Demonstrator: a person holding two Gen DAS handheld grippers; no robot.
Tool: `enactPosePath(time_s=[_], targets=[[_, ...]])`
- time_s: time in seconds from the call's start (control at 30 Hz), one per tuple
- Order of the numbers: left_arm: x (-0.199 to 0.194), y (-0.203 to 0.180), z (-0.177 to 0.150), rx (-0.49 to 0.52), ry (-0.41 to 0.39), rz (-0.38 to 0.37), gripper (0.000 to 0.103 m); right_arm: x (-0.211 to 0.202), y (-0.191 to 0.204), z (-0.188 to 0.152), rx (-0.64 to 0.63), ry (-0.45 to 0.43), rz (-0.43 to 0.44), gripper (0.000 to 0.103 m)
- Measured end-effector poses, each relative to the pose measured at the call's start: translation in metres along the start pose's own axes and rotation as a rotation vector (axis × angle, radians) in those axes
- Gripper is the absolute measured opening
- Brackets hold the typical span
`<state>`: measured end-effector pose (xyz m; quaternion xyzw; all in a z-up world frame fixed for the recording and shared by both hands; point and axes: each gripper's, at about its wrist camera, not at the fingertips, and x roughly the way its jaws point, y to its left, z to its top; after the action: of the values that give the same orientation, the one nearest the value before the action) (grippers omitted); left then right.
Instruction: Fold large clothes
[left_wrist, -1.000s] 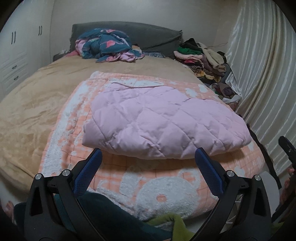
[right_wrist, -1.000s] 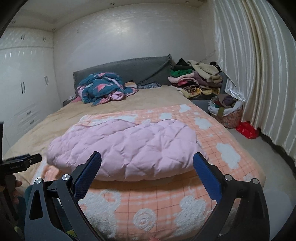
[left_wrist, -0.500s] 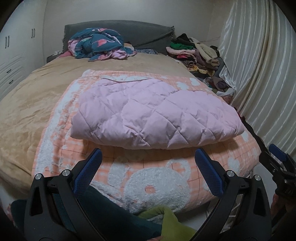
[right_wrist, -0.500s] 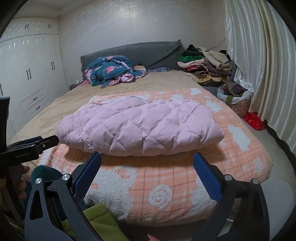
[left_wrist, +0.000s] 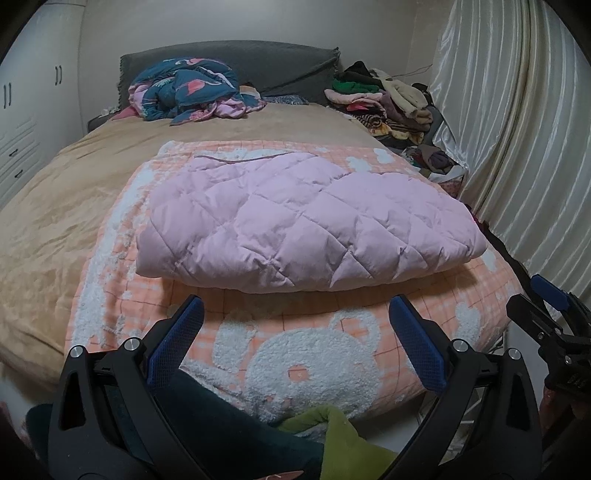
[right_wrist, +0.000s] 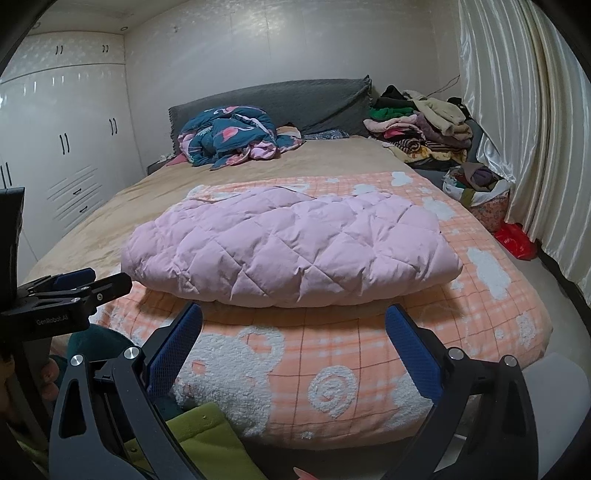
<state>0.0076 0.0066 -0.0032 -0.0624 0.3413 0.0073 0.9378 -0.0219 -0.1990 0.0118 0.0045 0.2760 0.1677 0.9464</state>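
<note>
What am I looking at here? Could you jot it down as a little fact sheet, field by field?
Place: bedroom
Main item: pink quilted garment, folded, lying on the orange-and-white blanket
Left gripper: open, empty, short of the garment
Right gripper: open, empty, short of the garment
Head of bed: crumpled blue flamingo-print bedding
Bedside: clothes pile, curtain

The folded coat (left_wrist: 306, 221) lies on a blanket (left_wrist: 295, 354) at the near end of the bed (left_wrist: 55, 206). A bundle (left_wrist: 192, 92) sits far behind. Stacked clothes (left_wrist: 380, 103) lie far right.
</note>
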Motion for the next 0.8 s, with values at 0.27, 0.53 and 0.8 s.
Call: enactPosePath(time_s=[0.27,0.53,0.8], targets=[[0.002,-0.0002,-0.0001,0.007,0.004,0.011,0.094,0.0021,0.0016,0.0,0.005,0.004,0.007,0.099],[0.0018,0.002,-0.0014,0.004,0.003,0.005,0.094,0.004,0.0044,-0.0012,0.003,0.005,0.014,0.099],[0.0015,0.0032,-0.0015,0.003,0.002,0.006,0.094,0.0047,0.0046,-0.0005,0.003,0.005,0.011,0.099]])
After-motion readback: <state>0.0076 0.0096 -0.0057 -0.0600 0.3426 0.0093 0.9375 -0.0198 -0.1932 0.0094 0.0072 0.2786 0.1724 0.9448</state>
